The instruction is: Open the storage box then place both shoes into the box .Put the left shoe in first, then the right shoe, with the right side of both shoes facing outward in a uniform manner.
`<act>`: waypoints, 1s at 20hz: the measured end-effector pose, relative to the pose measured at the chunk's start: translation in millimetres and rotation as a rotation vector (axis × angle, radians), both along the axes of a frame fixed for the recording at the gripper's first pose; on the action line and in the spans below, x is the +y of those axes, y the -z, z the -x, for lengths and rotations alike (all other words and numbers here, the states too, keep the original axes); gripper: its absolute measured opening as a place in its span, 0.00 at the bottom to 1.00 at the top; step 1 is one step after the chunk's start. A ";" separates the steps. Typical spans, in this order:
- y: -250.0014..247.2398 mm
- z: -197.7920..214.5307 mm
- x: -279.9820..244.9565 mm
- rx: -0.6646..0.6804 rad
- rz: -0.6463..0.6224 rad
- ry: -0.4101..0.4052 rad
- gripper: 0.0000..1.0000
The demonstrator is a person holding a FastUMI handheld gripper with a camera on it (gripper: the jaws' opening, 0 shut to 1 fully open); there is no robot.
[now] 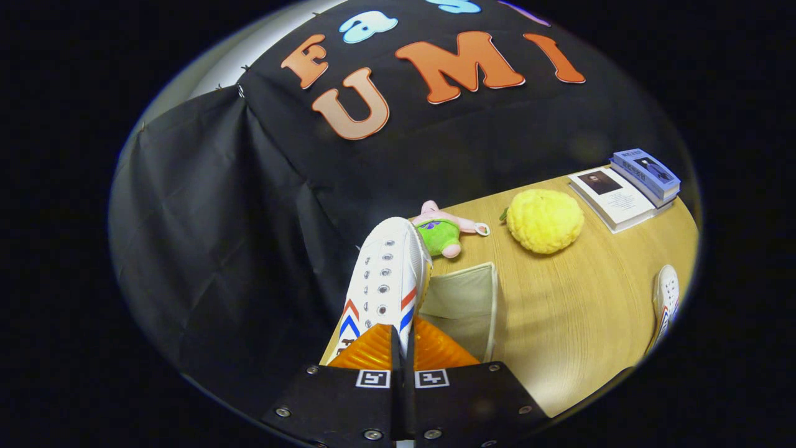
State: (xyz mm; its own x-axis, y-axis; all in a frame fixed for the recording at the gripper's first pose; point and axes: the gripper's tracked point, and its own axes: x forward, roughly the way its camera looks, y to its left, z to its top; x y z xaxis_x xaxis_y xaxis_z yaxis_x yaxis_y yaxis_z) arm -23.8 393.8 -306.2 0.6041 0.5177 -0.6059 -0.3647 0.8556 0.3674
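Observation:
My gripper [401, 348] is shut on a white sneaker [385, 280] with red and blue chevron stripes. Its fingers pinch the shoe's heel end, and the toe points away from me. The shoe hangs above the near left corner of the wooden table. Just right of it and below stands the open beige fabric storage box [479, 292], its inside showing. A second white sneaker [665, 305] of the same pattern lies far to the right on the table, partly cut off.
A pink plush toy in a green shirt [444, 230] lies beyond the box. A fuzzy yellow plush ball [545, 221] sits to its right. Stacked books [628, 183] lie at the far right corner. Bare wooden tabletop [578, 336] stretches between box and second shoe.

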 end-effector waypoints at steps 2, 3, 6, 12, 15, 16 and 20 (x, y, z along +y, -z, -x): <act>10.3 -2.3 7.7 -0.003 0.027 0.012 0.00; 16.1 -3.8 11.8 -0.005 0.042 0.017 0.00; 30.9 4.8 26.4 0.022 0.054 0.012 0.00; 54.7 24.7 31.8 0.066 0.124 0.000 0.02; 55.8 36.6 34.6 0.099 0.141 -0.034 0.20; 54.2 38.7 34.6 0.103 0.137 -0.049 0.32; 20.6 22.7 16.1 0.031 0.103 -0.036 0.94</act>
